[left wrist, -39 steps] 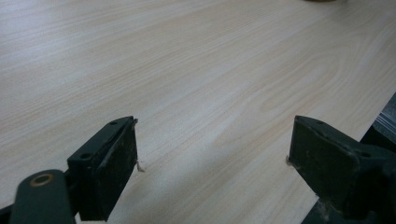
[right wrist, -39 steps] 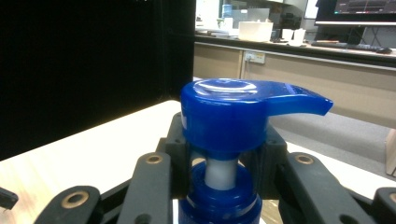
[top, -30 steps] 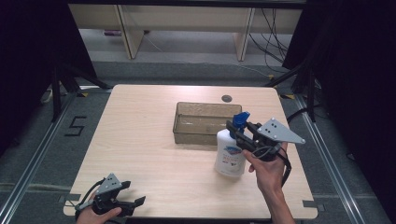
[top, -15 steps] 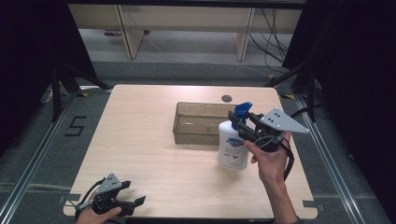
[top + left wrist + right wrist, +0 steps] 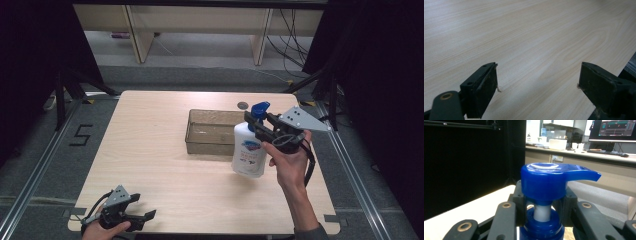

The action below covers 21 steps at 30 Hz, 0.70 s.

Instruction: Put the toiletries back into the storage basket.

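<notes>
High view: white pump bottle (image 5: 248,152), blue pump head.

High view: looking forward and down from person's side, taking in whole table (image 5: 165,150), floor, shelving behind. Left gripper view: riding low at near edge, looking close across bare tabletop (image 5: 529,40) between own jaws. Right gripper view: sitting level, very near blue pump (image 5: 549,180), facing dark curtain and desks. High and right gripper views sharing pump (image 5: 260,110).
</notes>
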Each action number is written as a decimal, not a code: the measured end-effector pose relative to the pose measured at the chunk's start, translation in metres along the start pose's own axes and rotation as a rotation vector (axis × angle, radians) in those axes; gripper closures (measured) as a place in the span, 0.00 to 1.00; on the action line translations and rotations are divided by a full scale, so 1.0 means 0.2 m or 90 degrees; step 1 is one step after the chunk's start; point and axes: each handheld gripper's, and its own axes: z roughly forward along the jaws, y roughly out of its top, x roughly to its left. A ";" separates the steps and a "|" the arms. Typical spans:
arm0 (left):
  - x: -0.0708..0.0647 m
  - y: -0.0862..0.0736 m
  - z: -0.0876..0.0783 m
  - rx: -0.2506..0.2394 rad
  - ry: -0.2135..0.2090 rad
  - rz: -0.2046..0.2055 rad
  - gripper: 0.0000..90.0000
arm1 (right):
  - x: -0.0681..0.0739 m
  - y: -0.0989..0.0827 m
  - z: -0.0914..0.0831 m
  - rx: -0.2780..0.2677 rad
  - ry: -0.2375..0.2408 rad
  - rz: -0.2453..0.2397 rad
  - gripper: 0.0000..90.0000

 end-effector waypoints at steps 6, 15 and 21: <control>0.00 0.00 0.00 0.008 0.003 0.003 0.16 | -0.02 0.05 0.03 -0.004 -0.002 -0.006 0.73; 0.00 0.00 0.00 0.002 0.000 -0.001 0.16 | -0.02 0.11 0.06 0.010 0.002 0.005 0.73; 0.00 0.00 0.00 0.002 0.000 0.000 0.16 | -0.03 0.16 0.08 0.008 0.000 0.007 0.73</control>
